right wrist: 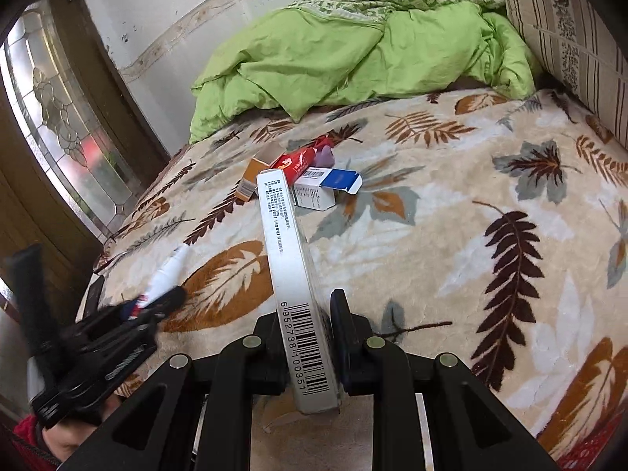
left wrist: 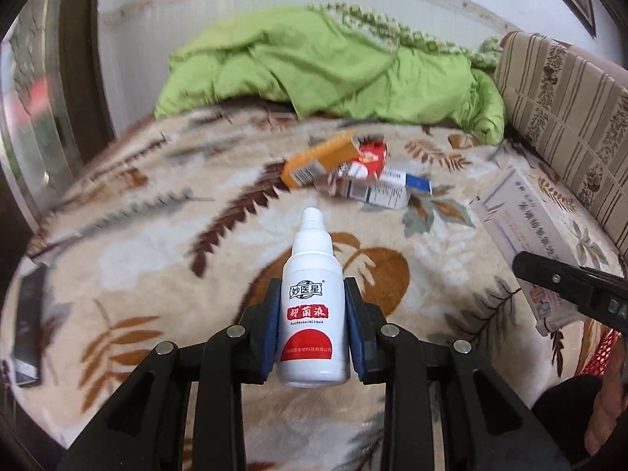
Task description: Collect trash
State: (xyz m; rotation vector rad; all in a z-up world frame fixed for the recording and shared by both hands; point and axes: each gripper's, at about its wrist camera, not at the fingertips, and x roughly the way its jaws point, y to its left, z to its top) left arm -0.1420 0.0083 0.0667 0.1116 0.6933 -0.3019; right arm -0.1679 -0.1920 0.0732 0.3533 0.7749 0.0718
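Note:
My left gripper [left wrist: 313, 288] is shut on a white dropper bottle [left wrist: 313, 314] with a red label, held above the leaf-patterned blanket [left wrist: 157, 243]. My right gripper [right wrist: 304, 302] is shut on a long white carton [right wrist: 292, 274] with a barcode, held on edge over the bed. The same carton shows at the right of the left wrist view [left wrist: 522, 231]. The bottle and left gripper appear blurred at the lower left of the right wrist view [right wrist: 165, 274]. A pile of small boxes lies mid-bed: an orange box [left wrist: 320, 159], a red box [left wrist: 371, 155] and a white-and-blue box [left wrist: 386, 190].
A crumpled green duvet [left wrist: 333, 66] lies at the bed's far end. A striped cushion [left wrist: 565, 117] lines the right side. A dark flat object [left wrist: 29, 314] lies on the left edge of the bed. A glass-panelled door [right wrist: 59, 125] stands left.

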